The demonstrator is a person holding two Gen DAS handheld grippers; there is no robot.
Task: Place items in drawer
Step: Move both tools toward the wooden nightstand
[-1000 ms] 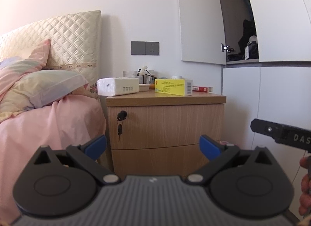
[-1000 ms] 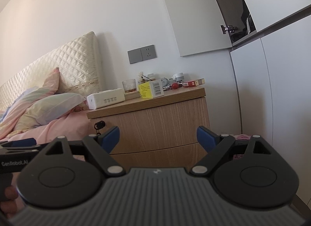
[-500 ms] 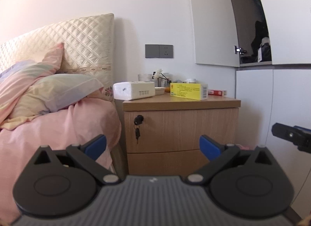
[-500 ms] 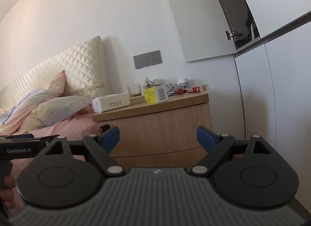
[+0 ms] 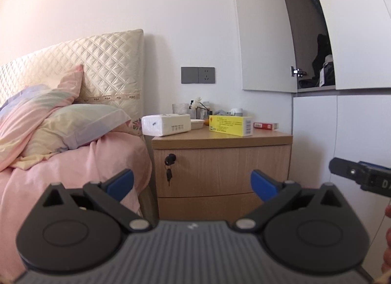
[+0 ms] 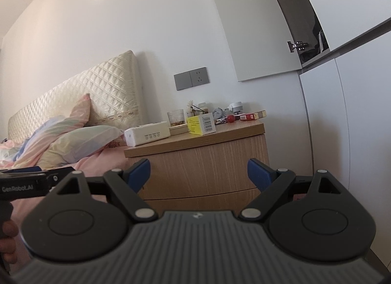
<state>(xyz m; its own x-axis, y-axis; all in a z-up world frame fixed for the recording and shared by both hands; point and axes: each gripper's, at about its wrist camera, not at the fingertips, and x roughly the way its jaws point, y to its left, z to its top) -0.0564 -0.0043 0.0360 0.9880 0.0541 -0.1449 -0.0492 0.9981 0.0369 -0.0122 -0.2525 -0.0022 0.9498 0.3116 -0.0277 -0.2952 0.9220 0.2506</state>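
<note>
A wooden nightstand [image 5: 222, 169] [image 6: 202, 166] stands between bed and wardrobe, both drawers shut; the top drawer has a lock with keys [image 5: 169, 166]. On top lie a white tissue pack [image 5: 166, 124] [image 6: 146, 133], a yellow box [image 5: 231, 125] [image 6: 200, 124], a red pack [image 5: 266, 125] [image 6: 251, 115] and small clutter. My left gripper [image 5: 191, 183] is open and empty, well short of the nightstand. My right gripper [image 6: 198, 174] is open and empty, also short of it.
A bed with pink covers and pillows [image 5: 61, 132] lies left of the nightstand. A white wardrobe [image 5: 342, 137] stands right, with an open upper door. A grey wall socket [image 5: 198, 75] sits above. The other gripper shows at each view's edge [image 5: 361, 180] [image 6: 29, 181].
Both grippers have drawn back from the nightstand; it looks smaller and has shifted right in the left view. Both stay open.
</note>
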